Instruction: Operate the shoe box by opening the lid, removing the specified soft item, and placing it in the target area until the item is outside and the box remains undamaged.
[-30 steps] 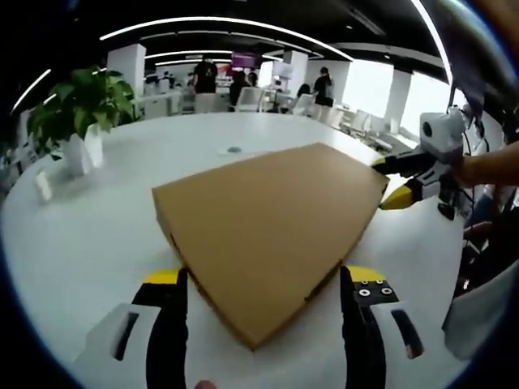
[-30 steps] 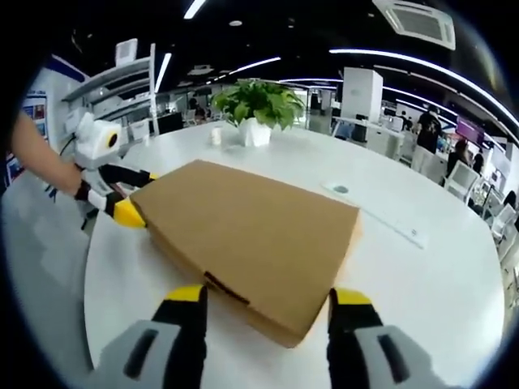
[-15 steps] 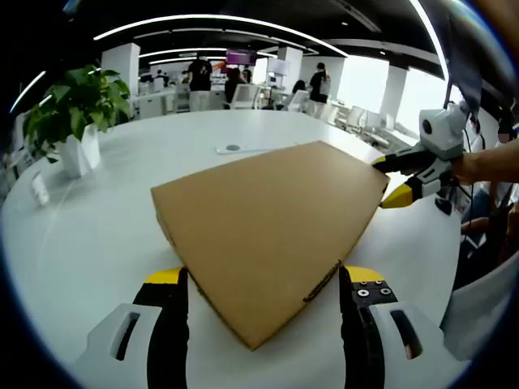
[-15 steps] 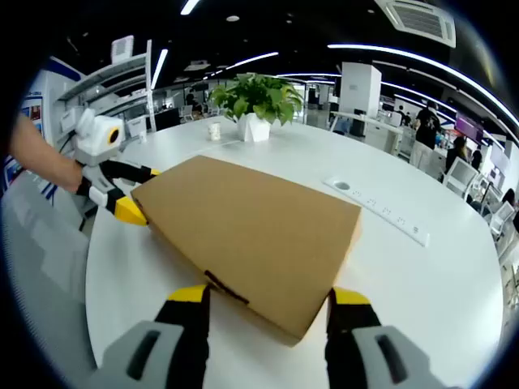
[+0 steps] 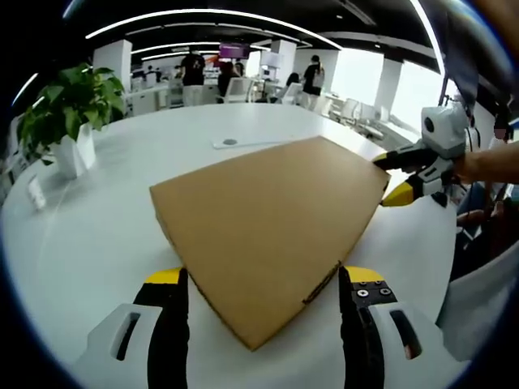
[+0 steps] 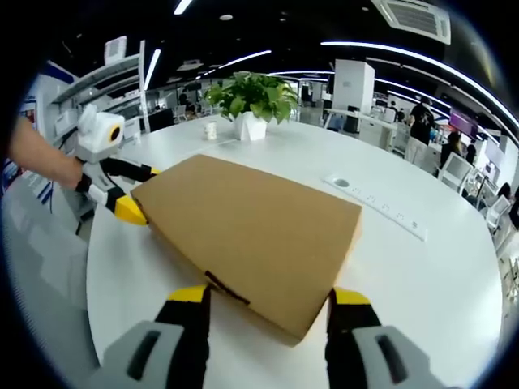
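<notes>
With my left tool (image 5: pixel 259 279) and right tool (image 6: pixel 261 298) spread wide astride opposite corners of the closed shoe box (image 5: pixel 268 227) on the desk (image 5: pixel 89 235), squeezing at twelve o'clock could crush cardboard.

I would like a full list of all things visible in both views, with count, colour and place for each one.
Flat brown cardboard shoe box: one, brown, lid closed, centre of the table.
Round white table: one, white, under the box.
Green potted plant in a white pot: one, far table edge.
Small white cup: one, beside the plant.
White power strip: one, on the table beyond the box.
People: several, background office.
Left tongs: yellow-tipped, open, straddling one box corner.
Right tongs: yellow-tipped, open, straddling the opposite corner.
</notes>
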